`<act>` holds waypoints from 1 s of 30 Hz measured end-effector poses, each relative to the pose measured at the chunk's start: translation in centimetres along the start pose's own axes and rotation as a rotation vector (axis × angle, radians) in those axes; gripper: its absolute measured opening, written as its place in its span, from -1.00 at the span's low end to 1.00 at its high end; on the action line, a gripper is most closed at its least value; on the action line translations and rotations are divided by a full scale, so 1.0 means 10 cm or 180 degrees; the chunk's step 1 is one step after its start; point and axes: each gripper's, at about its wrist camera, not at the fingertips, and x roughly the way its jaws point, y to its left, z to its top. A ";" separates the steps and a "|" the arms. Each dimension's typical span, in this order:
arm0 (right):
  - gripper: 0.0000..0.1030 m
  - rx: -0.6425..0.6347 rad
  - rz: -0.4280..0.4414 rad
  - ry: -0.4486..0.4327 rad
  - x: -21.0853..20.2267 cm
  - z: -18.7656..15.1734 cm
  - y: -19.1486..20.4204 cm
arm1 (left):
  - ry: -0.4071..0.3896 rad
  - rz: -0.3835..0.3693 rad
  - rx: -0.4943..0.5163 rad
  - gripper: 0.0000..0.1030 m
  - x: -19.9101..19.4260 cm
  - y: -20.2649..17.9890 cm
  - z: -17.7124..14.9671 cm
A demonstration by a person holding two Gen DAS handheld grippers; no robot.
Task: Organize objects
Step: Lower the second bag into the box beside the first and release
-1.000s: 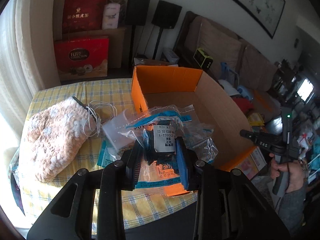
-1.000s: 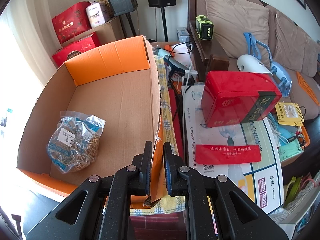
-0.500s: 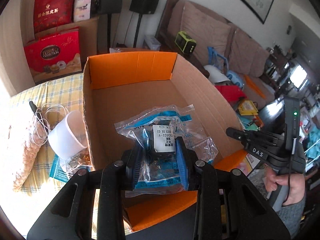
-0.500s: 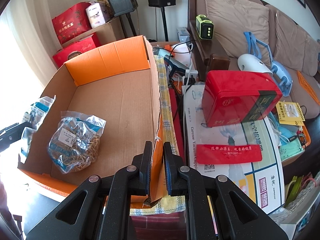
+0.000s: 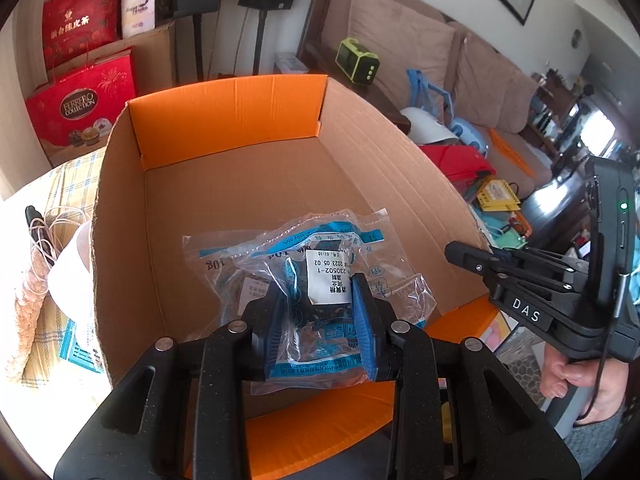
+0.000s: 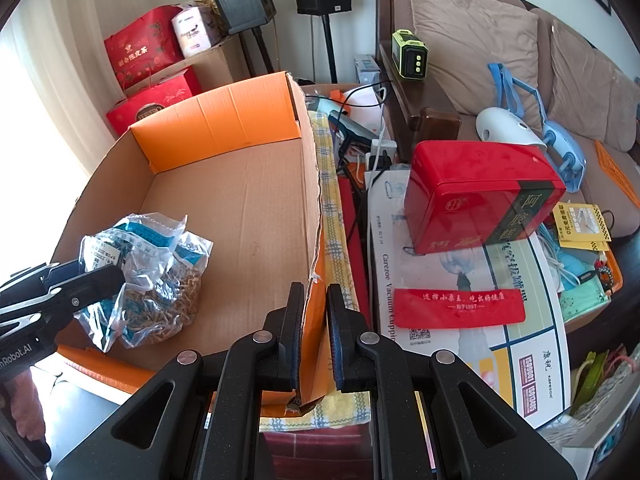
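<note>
My left gripper (image 5: 320, 320) is shut on a clear plastic bag with blue print and a white label (image 5: 324, 284), holding it inside the open cardboard box (image 5: 248, 184) above its front part. In the right wrist view the left gripper (image 6: 84, 280) and its bag (image 6: 132, 232) sit over another bag of brown sticks (image 6: 168, 300) on the box floor. My right gripper (image 6: 314, 320) is closed on the box's right wall (image 6: 314, 240) near the front corner; it also shows in the left wrist view (image 5: 480, 260).
A white cup (image 5: 76, 272), a white cable (image 5: 52, 232) and a fluffy pink cloth (image 5: 24, 312) lie left of the box on the checked tablecloth. A red tin (image 6: 480, 196) on a vacuum carton (image 6: 460, 320) stands right of the box. A sofa (image 6: 480, 40) is behind.
My left gripper carried the bag from over the tablecloth rightward into the box and lowered it toward the other bag. The right gripper stayed on the box wall.
</note>
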 end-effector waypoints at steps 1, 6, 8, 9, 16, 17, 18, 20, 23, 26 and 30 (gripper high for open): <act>-0.79 0.0001 0.0000 0.0000 0.00 0.00 0.00 | 0.0010 0.0000 0.0018 -0.43 0.02 -0.04 0.00; -0.80 0.0001 0.0000 0.0001 0.00 0.00 0.00 | 0.0075 -0.0016 0.0092 -0.42 0.14 -0.18 -0.03; -0.80 -0.0003 0.0001 0.0001 0.00 0.00 0.00 | 0.0113 -0.0018 0.0101 -0.42 0.19 -0.20 -0.04; -0.80 -0.0001 0.0002 0.0001 0.00 0.00 0.00 | 0.0134 -0.0025 0.0108 -0.42 0.21 -0.20 -0.05; -0.80 0.0000 -0.0002 -0.0001 -0.01 0.00 0.00 | 0.0079 -0.0058 0.0129 -0.10 0.15 -0.18 -0.07; -0.80 -0.0002 -0.0001 0.0000 0.00 0.00 0.00 | 0.0059 -0.0056 0.0133 -0.09 0.12 -0.17 -0.07; -0.80 -0.0003 -0.0004 -0.0001 0.00 0.00 0.00 | 0.0041 -0.0057 0.0130 -0.07 0.09 -0.16 -0.06; -0.80 -0.0003 -0.0002 0.0000 0.00 0.00 0.00 | 0.0005 -0.0056 0.0109 -0.06 0.02 -0.12 -0.05; -0.80 -0.0002 -0.0002 0.0000 0.00 0.00 0.00 | -0.0045 -0.0020 0.0077 -0.05 -0.06 -0.05 -0.04; -0.80 -0.0003 -0.0002 0.0001 -0.01 0.00 0.00 | -0.0076 0.0015 0.0059 -0.05 -0.13 0.02 -0.04; -0.80 -0.0003 -0.0006 0.0003 -0.01 0.00 0.00 | -0.0088 0.0031 0.0049 -0.05 -0.19 0.08 -0.05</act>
